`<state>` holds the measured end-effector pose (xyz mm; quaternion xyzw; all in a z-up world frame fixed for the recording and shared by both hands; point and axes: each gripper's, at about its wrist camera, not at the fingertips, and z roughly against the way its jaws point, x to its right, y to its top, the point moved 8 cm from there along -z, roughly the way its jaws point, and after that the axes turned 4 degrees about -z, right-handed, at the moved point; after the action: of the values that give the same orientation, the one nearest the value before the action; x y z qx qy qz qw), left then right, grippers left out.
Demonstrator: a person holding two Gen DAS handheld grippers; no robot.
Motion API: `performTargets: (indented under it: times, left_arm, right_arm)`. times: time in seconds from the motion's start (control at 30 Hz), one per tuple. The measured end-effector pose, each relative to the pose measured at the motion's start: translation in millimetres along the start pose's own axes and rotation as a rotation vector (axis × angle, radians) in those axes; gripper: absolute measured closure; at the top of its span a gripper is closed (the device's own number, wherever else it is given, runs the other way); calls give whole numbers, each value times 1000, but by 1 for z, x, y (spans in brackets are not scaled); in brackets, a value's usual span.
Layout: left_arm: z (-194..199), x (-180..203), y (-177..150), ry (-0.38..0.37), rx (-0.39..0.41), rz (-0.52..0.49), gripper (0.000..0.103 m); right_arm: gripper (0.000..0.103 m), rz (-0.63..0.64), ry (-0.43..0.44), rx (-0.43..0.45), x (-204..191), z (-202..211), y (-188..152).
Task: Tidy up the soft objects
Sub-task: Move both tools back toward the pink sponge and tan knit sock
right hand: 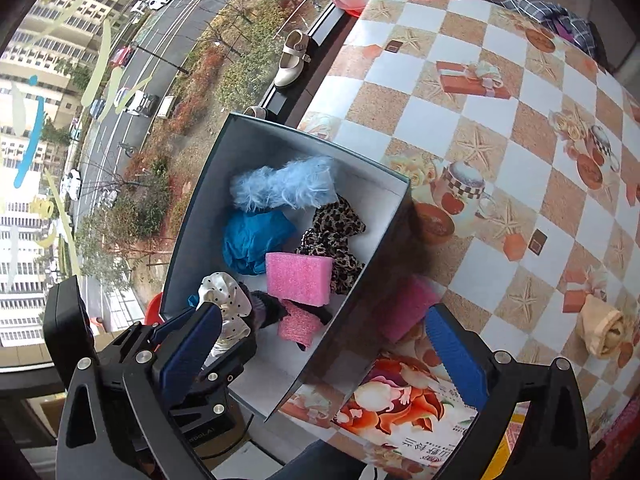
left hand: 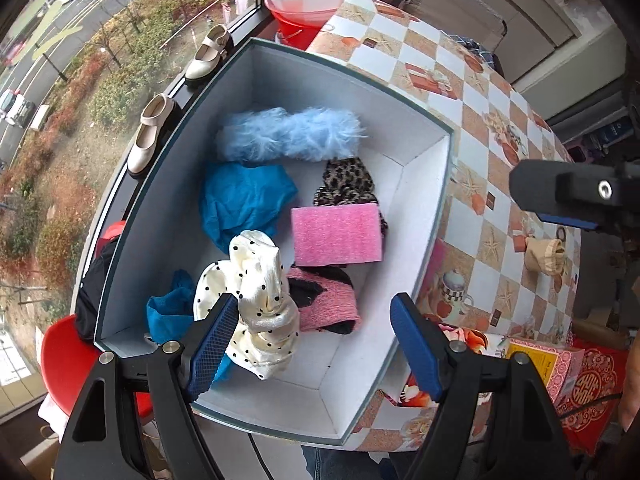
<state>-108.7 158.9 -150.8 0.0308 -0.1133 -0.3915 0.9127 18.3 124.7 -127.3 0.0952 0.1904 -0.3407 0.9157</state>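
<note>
Most of the sorting looks done, judging by how full the box (left hand: 280,80) already is. Inside it, against the far wall, lies a pale blue fluffy piece (left hand: 290,134); just nearer than that sit a crumpled blue cloth (left hand: 244,198) and a leopard-print scrunchie (left hand: 346,182), with a pink sponge (left hand: 336,234) resting partly over the scrunchie. Toward the box's near end are a pink-and-black knitted piece (left hand: 324,300), a second scrap of blue fabric (left hand: 168,312) in the near corner, and a cream polka-dot cloth (left hand: 256,296) heaped on top. The left gripper (left hand: 316,344) hangs over that near end with its jaws spread wide; one pad stands close against the polka-dot cloth, but nothing is pinched between them, so the cloth appears to be lying loose in the box. The right gripper (right hand: 324,354) is likewise wide apart and carries nothing, straddling the box's near side wall with one finger over the inside and the other over the checked tablecloth (right hand: 500,184). What seems left is a small beige fabric item (right hand: 604,330) lying outside the box, well off to its right on the tablecloth (it is the only loose soft thing clearly in view there). A pink shape just outside the box wall is too shadowed to identify.
</note>
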Motion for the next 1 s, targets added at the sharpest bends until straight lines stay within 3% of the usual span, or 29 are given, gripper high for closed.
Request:
performTargets:
  times: [0.2, 0.4, 0.5, 0.6, 0.7, 1.0]
  left_arm:
    - [0, 70, 0, -46, -23, -189, 22]
    - [-33, 134, -1, 44, -97, -341, 22]
    - [-61, 155, 2, 68, -151, -331, 22]
    - [-87, 165, 8, 140, -182, -301, 22]
    - [-107, 162, 15, 216, -211, -234, 22]
    - [-148, 144, 24, 294, -297, -98, 22]
  right_arm:
    - [0, -145, 46, 47, 49, 43, -15]
    - [0, -234, 96, 97, 94, 94, -41]
    - [0, -271, 97, 131, 118, 117, -55]
    - [0, -324, 102, 158, 144, 135, -70]
    - [0, -375, 100, 173, 169, 144, -83]
    - [0, -449, 122, 189, 211, 159, -107]
